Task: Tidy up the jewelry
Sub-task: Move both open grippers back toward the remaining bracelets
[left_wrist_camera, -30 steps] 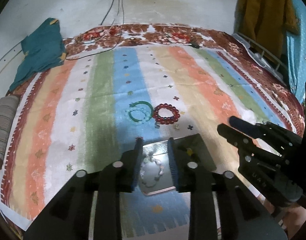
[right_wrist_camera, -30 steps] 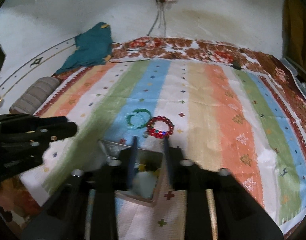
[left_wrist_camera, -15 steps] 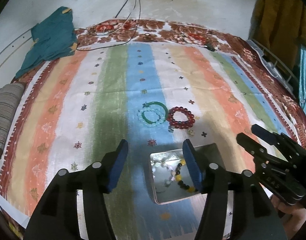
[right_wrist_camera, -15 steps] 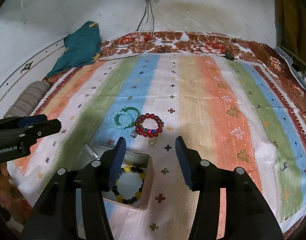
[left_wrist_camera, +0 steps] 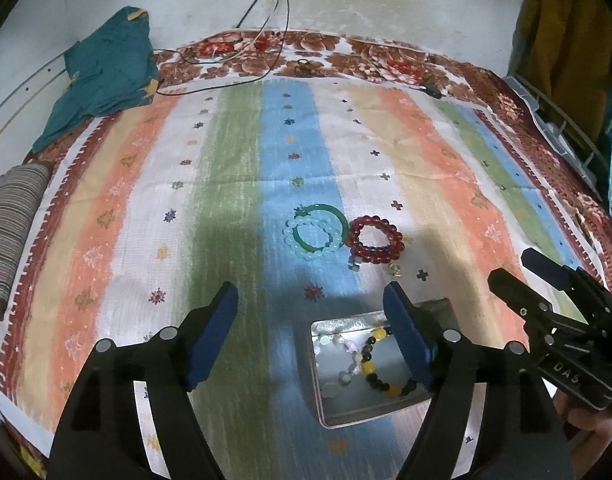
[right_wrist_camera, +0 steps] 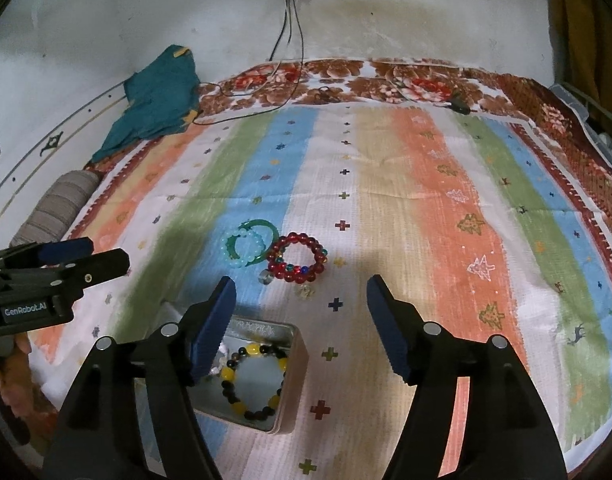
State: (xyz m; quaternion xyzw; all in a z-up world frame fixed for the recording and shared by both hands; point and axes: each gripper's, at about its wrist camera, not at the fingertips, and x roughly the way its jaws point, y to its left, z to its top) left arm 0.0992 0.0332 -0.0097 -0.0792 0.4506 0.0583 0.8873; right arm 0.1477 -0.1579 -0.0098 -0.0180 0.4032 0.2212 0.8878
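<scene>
Both grippers hang above a striped sheet [left_wrist_camera: 234, 184] with their jaws spread wide and nothing between them. The left gripper [left_wrist_camera: 310, 322] sits over the near edge of the sheet, its right finger over the left rim of a metal tin [left_wrist_camera: 319, 390]; the right gripper [right_wrist_camera: 301, 308] hovers just past the tin [right_wrist_camera: 294, 364], its left finger over the tin's left side. In the tin lie a black-and-yellow bracelet [right_wrist_camera: 254, 380] and some pale beads [left_wrist_camera: 347, 360]. Beyond the tin, on the sheet, a green bangle [left_wrist_camera: 325, 226] overlaps a pale blue bracelet [left_wrist_camera: 306, 240], and a red bracelet [left_wrist_camera: 374, 239] lies just to their right, touching the bangle. Two small loose beads [right_wrist_camera: 304, 291] rest between the red bracelet and the tin. A teal cloth [left_wrist_camera: 106, 80] lies at the far left corner.
</scene>
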